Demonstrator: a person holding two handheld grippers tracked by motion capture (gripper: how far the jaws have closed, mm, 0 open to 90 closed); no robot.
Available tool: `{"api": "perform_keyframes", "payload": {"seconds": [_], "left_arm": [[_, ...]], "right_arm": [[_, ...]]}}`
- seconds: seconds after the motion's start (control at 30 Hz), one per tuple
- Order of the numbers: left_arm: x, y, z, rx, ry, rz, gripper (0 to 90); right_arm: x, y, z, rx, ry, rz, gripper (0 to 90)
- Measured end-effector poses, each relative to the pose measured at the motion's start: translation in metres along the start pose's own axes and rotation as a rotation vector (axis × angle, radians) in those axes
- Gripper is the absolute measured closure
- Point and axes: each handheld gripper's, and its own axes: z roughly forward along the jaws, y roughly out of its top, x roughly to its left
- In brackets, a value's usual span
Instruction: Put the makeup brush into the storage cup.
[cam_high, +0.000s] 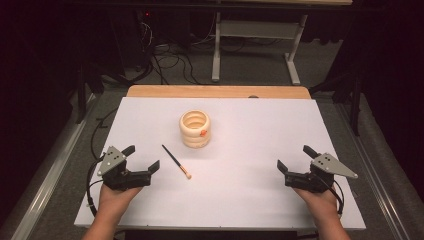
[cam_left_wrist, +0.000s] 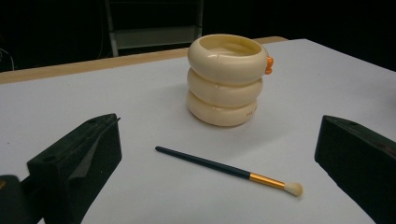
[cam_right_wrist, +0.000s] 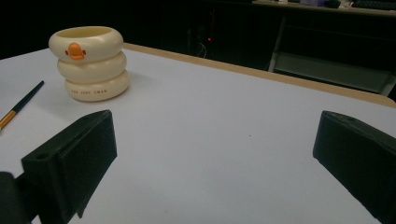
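brush (cam_high: 176, 161) lies slantwise just right of left gripper (cam_high: 141, 158), bristles toward person | both jaws wide, empty | right gripper (cam_high: 294, 158) far off

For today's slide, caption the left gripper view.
Open tongs frame a makeup brush lying before a cream ringed cup.

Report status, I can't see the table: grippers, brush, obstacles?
Both grippers, left and right, open, empty. Thin dark-handled makeup brush flat beside cream ringed duck holder. Path unobstructed.
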Motion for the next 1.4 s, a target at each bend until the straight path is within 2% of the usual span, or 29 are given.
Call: {"api": "perform_keyframes", "payload": {"seconds": [0.27,0.53,0.6,0.63,0.73,1.0,1.4], "left_arm": [[0.0005,0.0005,-0.0005,-0.014,-0.014,-0.028,0.7],[-0.0025,0.0003,-0.0003,-0.014,-0.019,-0.017,0.6],[-0.0032,0.0002,0.0005,-0.014,-0.019,-0.018,0.6],[-0.0038,0.0001,0.0007,-0.012,-0.021,-0.017,0.6],[-0.0050,-0.0003,0.0015,-0.004,-0.025,-0.012,0.6],[-0.0048,-0.0008,0.0016,0.002,-0.025,-0.020,0.6],[-0.0049,-0.0006,0.0007,-0.002,-0.020,-0.016,0.6]], "right_arm": [[0.0021,0.0006,-0.0009,-0.003,-0.001,-0.004,1.0],[0.0041,0.0010,0.0001,-0.002,0.004,-0.011,1.0],[0.0048,0.0009,-0.0007,0.001,-0.001,0.006,1.0],[0.0039,0.0011,-0.0005,-0.003,-0.002,-0.008,1.0],[0.0045,0.0010,-0.0005,-0.001,-0.002,0.003,1.0],[0.0059,0.0010,0.0007,0.003,0.003,-0.015,1.0],[0.0061,0.0005,-0.0003,0.006,0.006,0.000,1.0]]}}
